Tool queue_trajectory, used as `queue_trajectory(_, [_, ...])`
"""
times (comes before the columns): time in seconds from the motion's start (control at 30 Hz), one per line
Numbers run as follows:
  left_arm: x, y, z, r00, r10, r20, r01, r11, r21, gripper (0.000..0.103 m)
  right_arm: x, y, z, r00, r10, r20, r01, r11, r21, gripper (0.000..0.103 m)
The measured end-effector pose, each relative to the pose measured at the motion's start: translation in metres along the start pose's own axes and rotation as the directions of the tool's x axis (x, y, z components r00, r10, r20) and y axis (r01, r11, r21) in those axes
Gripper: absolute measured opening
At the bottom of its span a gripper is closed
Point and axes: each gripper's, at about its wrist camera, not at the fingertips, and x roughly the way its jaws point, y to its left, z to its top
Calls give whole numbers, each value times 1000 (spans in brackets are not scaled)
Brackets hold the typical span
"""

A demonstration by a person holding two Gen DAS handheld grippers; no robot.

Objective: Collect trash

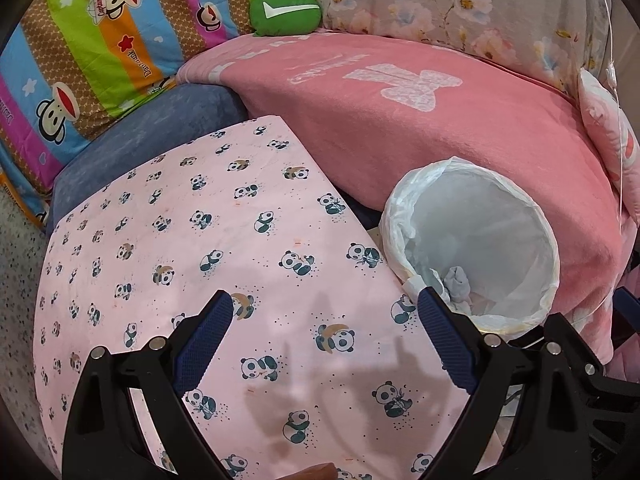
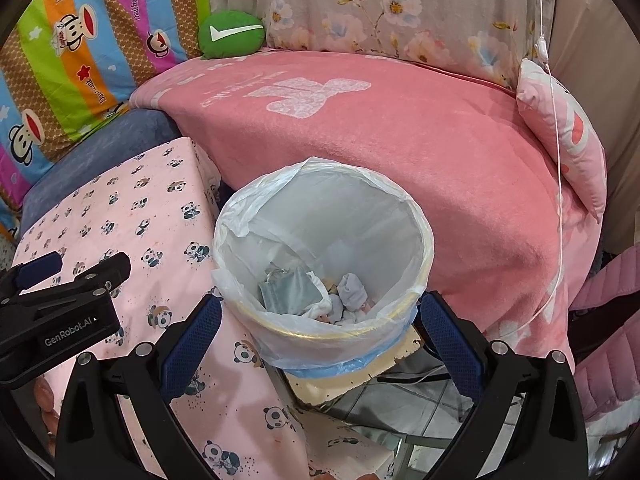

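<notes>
Biggest risk from here, I reckon, is bumping the bin (image 2: 324,264). It looks like it's perched on a small block beside the worktop (image 2: 168,216) rather than flat on the floor, and the loose liner bag (image 2: 240,216) bunches over the rim, so a finger catching that plastic could drag or tip the whole thing and dump the trash back out.

Right gripper (image 2: 320,332) sits low centre of its frame, fingers spread wide with nothing between them, one either side of the bin's near rim. The crumpled trash (image 2: 350,290) is down at the bottom of the bag, just above the finger gap in frame.

Left gripper (image 1: 324,332) hovers over the panda cloth, fingers also wide apart and empty, bin at the right of frame beside its right finger. Can't spot any leftover trash on the cloth, though the bottom edge is hard to read.
</notes>
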Motion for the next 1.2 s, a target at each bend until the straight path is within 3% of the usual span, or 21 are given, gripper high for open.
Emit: queue_trajectory(1.2, [-6, -17, -8, 1000, 7, -18, -7, 1000, -5, 94, -2, -23, -6, 1000, 1, -1, -1, 1000, 27, 99])
